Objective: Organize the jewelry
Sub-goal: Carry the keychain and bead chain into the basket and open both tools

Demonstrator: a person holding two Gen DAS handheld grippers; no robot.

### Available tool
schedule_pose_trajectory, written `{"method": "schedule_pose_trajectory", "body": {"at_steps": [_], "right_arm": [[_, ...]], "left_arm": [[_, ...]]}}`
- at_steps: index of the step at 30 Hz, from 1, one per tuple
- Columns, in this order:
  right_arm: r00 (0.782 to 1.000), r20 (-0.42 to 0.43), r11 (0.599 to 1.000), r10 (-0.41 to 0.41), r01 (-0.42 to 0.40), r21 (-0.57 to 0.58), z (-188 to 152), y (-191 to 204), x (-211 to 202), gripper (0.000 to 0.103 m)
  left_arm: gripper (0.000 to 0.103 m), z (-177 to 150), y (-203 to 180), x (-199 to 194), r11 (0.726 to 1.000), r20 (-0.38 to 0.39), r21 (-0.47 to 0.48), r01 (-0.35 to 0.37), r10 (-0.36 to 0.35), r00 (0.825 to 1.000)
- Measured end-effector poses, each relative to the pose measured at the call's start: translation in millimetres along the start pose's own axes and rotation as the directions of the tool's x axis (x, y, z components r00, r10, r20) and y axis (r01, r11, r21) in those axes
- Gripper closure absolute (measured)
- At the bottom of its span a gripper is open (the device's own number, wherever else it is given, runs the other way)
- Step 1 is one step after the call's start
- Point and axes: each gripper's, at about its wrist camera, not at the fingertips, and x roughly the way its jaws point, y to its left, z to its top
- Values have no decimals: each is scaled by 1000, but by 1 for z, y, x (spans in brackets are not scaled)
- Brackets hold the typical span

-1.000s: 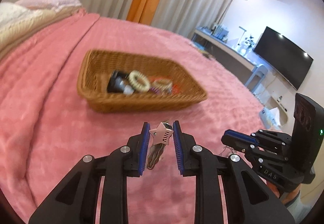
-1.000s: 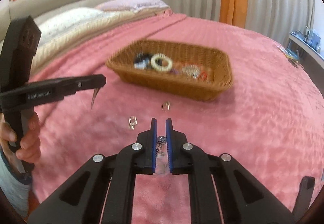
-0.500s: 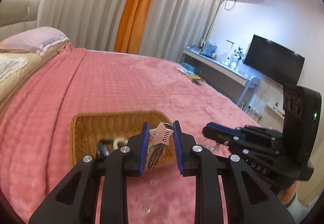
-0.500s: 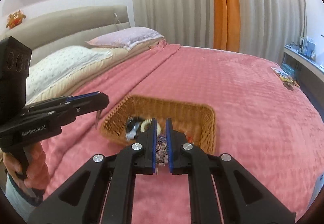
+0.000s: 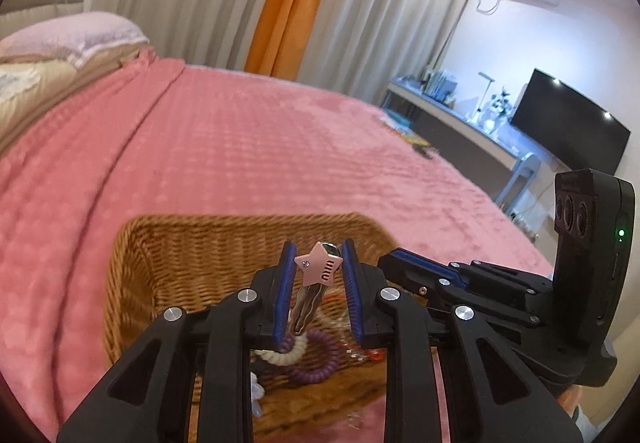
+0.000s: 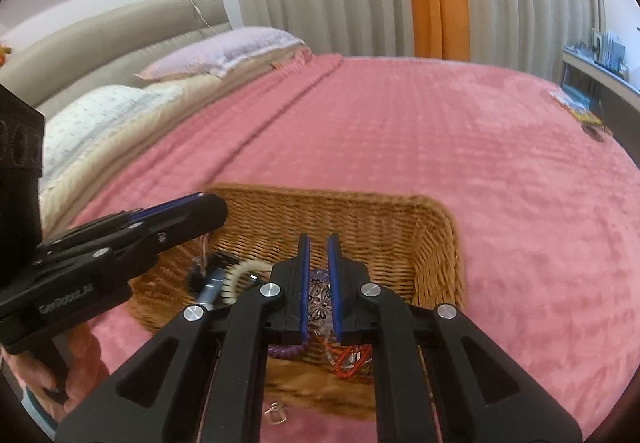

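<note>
Left wrist view: left hand-held gripper (image 5: 318,271) clamps the star hair clip (image 5: 319,269) above the wicker basket (image 5: 168,251) on the bed (image 5: 240,147).
Right wrist view: right hand-held gripper (image 6: 318,275) is closed on a small clear trinket (image 6: 319,297) over the basket.
Technique: lower inside the rim, then release each piece clear of the coiled hair ties (image 6: 286,350).

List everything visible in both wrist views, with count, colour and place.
Woven wicker basket: one, brown, on the bed.
Plush bedspread: one, pink, covering the bed.
Star-topped hair clip: one, pink, between the left jaws.
Clear patterned trinket: one, between the right jaws.
Spiral hair ties: purple and cream, in the basket.
Small metal clasp: one, silver, on the bedspread before the basket.
Left gripper: black, over the basket.
Right gripper: black, over the basket.
</note>
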Motion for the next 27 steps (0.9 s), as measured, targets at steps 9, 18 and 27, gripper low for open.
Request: {"method": "schedule_pose_trajectory", "body": {"at_steps": [9, 18, 27], "right_arm": [[999, -38, 998, 23, -21, 55, -8, -14, 8, 95], [998, 27, 995, 63, -64, 73, -21, -12, -53, 58], [994, 33, 995, 101, -101, -9, -67, 21, -111, 58]], "left_arm": [[53, -10, 9, 13, 1000, -46, -22, -14, 13, 999], [36, -18, -9, -55, 1000, 25, -14, 6, -5, 1000], [29, -72, -29, -113, 996, 36, -6, -93, 93, 995]]}}
